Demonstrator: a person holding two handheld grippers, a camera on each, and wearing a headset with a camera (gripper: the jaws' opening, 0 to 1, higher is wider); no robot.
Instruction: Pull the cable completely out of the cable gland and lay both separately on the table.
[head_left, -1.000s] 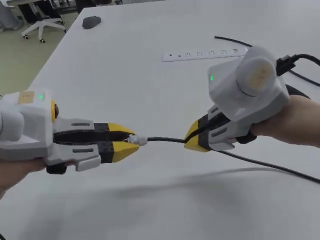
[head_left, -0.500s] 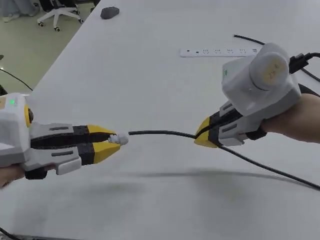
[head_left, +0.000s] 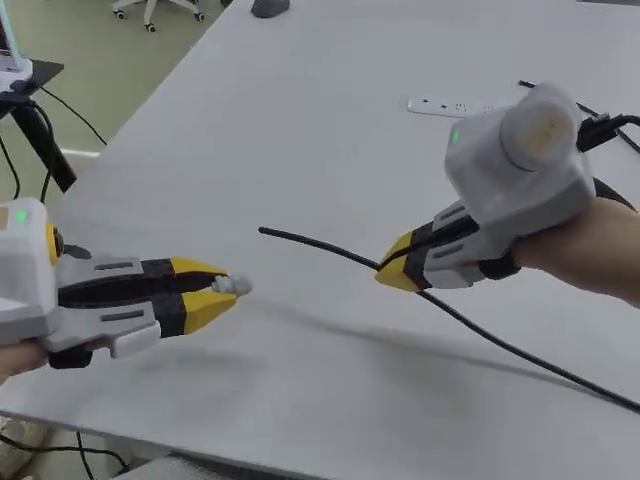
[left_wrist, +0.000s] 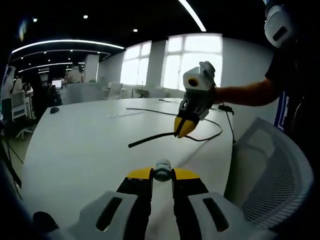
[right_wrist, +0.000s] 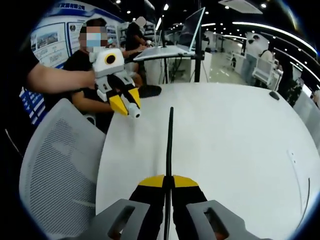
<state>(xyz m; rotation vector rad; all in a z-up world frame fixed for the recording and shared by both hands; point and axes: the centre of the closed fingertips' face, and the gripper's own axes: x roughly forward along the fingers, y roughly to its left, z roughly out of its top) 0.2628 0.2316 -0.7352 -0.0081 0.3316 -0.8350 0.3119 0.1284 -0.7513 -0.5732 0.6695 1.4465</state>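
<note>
My left hand-held gripper (head_left: 215, 293) pinches a white plastic cable gland (head_left: 234, 286) | my right hand-held gripper (head_left: 392, 273) clamps a black cable (head_left: 310, 245) | its free end points toward the gland, seemingly apart

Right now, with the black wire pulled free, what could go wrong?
The small round cable gland in the left tool is held near the table edge; laid down carelessly, it might roll off. The cable sticks out stiffly from the right tool, so its free end could swing and land on the gland instead of apart.
</note>
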